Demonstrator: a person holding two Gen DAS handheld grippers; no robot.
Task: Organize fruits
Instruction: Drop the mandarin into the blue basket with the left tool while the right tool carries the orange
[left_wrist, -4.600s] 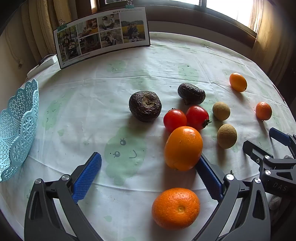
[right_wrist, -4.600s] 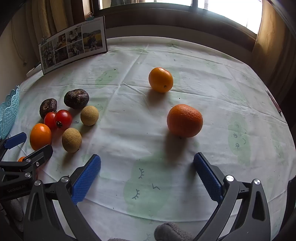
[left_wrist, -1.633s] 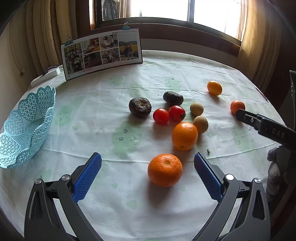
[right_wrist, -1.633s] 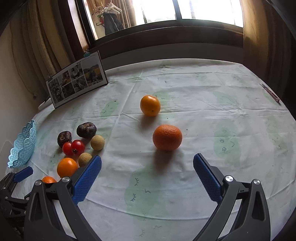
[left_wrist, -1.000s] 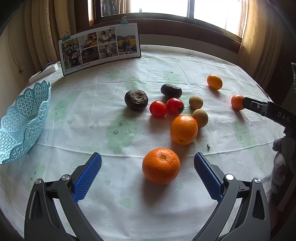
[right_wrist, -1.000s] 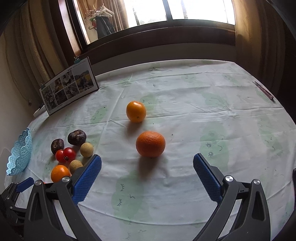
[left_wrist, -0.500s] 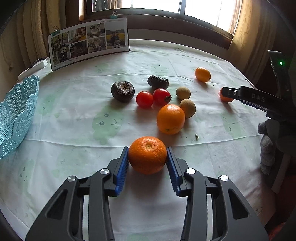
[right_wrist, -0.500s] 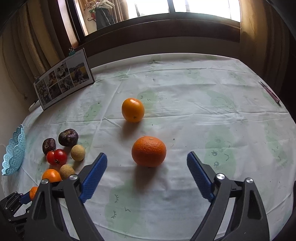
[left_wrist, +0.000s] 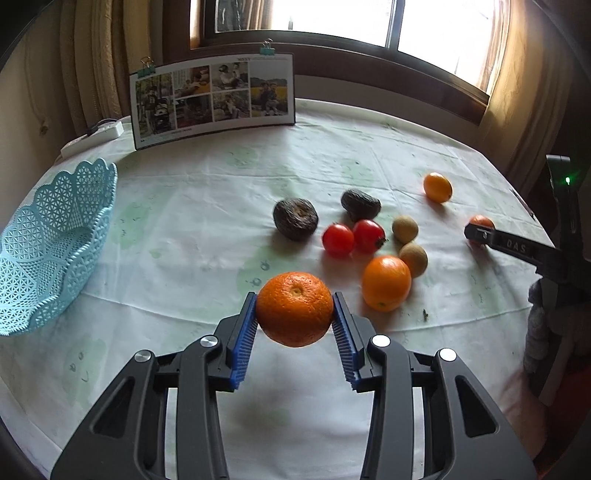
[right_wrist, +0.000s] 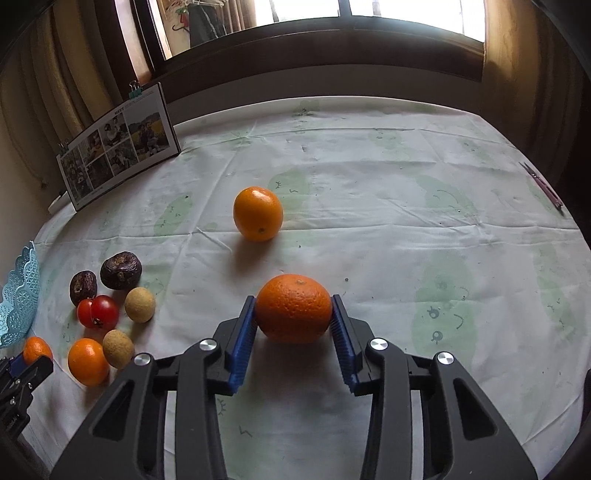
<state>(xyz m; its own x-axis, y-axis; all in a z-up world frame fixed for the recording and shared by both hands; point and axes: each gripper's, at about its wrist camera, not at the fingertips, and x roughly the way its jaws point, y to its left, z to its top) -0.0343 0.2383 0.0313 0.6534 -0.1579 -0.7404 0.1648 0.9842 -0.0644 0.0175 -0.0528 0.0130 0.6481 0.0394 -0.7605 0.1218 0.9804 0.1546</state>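
The left gripper (left_wrist: 294, 314) pinches a rough-skinned orange (left_wrist: 294, 308) between its blue pads, raised off the surface (left_wrist: 184, 229) near its front edge — its shadow lies below. The right gripper (right_wrist: 293, 314) likewise clamps a second orange (right_wrist: 293, 312) — whether this one rests on the cloth or hangs just above it I cannot tell.

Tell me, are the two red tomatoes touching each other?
Touching. In the left wrist view the two red tomatoes sit pressed side by side with no cloth visible between them; the right wrist view shows them overlapping too.
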